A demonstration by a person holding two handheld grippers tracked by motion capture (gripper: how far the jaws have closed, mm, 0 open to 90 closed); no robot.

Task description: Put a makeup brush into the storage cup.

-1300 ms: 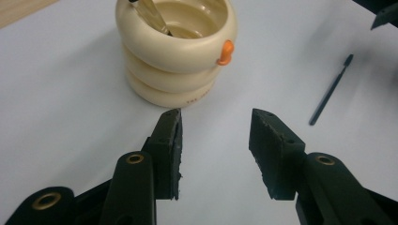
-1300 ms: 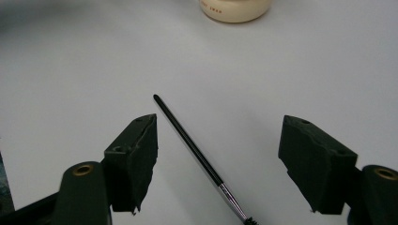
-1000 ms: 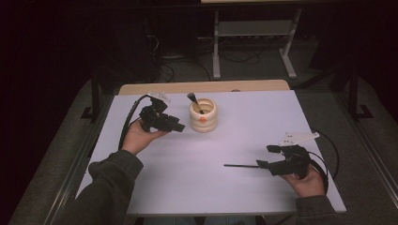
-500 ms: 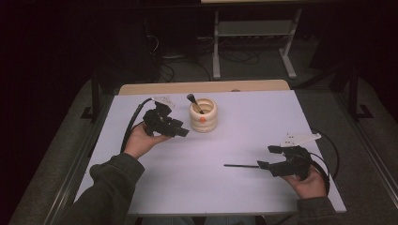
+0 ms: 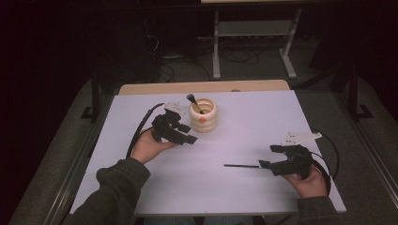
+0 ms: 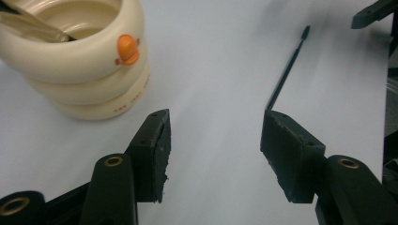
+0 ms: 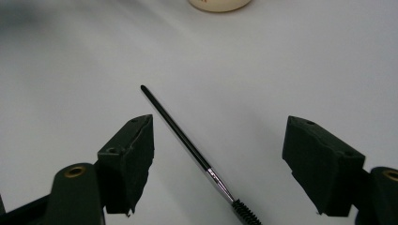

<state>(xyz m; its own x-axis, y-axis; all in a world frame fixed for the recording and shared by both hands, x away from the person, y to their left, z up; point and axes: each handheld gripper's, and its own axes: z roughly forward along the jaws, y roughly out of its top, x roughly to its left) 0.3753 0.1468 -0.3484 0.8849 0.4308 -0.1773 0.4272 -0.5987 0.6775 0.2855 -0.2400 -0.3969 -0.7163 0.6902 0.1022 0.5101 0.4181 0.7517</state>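
Brush lies loose between my right gripper's wide-open jaws; I lower, then close mid-handle. Left gripper open, empty, beside cup.

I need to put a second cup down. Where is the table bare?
The right rear of the table, between the cream holder and the far right corner, is bare. So is the front middle, between the two forearms. It is crowded where the left gripper flanks the holder, and where the brush lies by the right gripper.

White table with cream ringed holder, thin black brush.
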